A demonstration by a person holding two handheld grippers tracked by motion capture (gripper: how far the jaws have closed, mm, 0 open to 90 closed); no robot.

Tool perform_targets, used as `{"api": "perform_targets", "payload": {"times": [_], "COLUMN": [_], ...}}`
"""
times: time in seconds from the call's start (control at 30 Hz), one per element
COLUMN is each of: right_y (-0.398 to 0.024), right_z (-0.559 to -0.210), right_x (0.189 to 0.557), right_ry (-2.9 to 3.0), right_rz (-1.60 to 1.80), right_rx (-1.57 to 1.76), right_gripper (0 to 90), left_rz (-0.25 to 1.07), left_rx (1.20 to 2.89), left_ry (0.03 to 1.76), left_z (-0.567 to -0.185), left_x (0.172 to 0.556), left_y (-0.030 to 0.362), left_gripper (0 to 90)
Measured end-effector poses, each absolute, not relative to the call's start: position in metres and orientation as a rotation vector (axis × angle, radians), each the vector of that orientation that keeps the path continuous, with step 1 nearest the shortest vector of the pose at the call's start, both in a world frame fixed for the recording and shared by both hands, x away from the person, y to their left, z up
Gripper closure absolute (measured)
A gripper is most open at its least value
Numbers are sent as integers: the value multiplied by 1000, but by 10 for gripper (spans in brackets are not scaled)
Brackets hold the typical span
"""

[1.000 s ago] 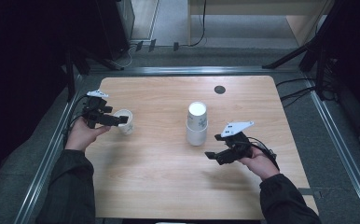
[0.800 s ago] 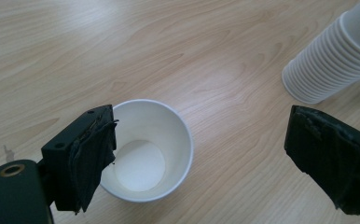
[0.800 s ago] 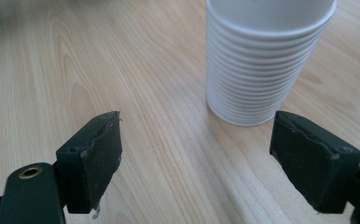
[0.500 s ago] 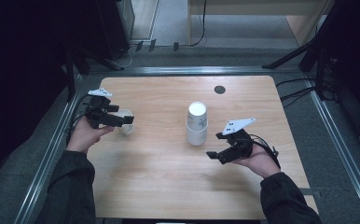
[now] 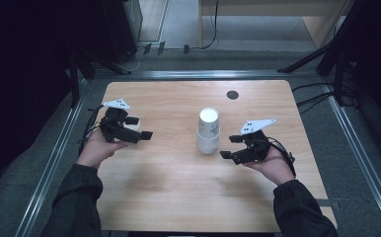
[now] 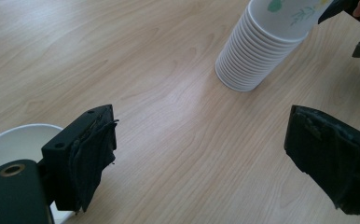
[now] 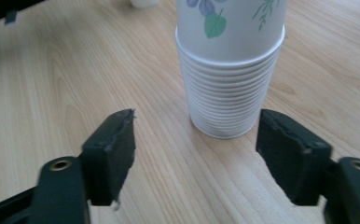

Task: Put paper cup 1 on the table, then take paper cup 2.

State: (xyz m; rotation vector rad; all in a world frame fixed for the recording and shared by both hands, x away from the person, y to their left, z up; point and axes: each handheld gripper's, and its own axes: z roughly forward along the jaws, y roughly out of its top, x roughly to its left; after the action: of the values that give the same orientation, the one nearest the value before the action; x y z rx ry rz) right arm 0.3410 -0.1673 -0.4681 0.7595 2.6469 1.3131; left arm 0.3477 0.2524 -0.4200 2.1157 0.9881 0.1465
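Both pairs of fingers stand wide apart and hold nothing: the right gripper (image 7: 194,154) has its padded fingers (image 7: 115,149) spread to either side of the stack of paper cups (image 7: 229,79), which stands upright on the wooden table (image 5: 169,197) straight ahead of it, and the left gripper (image 6: 215,163) is spread just as wide over bare wood. In the high view the stack of paper cups (image 5: 209,131) sits mouth-down near the middle of the table, its long axis vertical, and the right gripper (image 5: 235,146) lies just beside it, on its right and slightly nearer the person, jaws pointing at its lower half. The left gripper (image 5: 141,129) is well apart from the stack, out at the left side of the table, with a single paper cup (image 6: 17,144) standing mouth-up close against the outside of one jaw, not between them. From the left gripper view the stack (image 6: 266,46) stands farther off, up and to the right. Judged from this, the right hand (image 5: 272,165) is the nearer one for the next cup: the jaws are already wider than the stack and roughly level with its ribbed rims, so a short push forward would bring it between them. Gripping the top cup would call for a higher approach.
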Motion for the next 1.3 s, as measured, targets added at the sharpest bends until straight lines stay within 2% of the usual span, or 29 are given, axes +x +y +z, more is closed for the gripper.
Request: {"api": "perform_targets", "payload": {"times": [0.07,0.1,0.3,0.6,0.93,1.3], "right_y": [-169,-169,-170,-173,-166,-151], "right_z": [-469,-469,-467,-452,-432,-412], "right_x": [341,342,344,358,371,397], "right_ry": [2660,2676,2687,2705,2771,2850], "right_rz": [1289,1304,1281,1289,1187,1125], "right_rx": [749,765,749,732,651,603], "right_gripper": [375,379,377,318,251,243], "left_rz": [138,140,98,99,88,95], "left_rx": [2117,2113,2126,2166,2165,2187], "left_ry": [979,970,935,903,874,856], "left_z": [-421,-422,-431,-443,-450,-453], "left_x": [346,346,344,331,317,316], "left_y": [249,247,236,217,213,210], "left_gripper": [101,125,128,127,127,128]}}
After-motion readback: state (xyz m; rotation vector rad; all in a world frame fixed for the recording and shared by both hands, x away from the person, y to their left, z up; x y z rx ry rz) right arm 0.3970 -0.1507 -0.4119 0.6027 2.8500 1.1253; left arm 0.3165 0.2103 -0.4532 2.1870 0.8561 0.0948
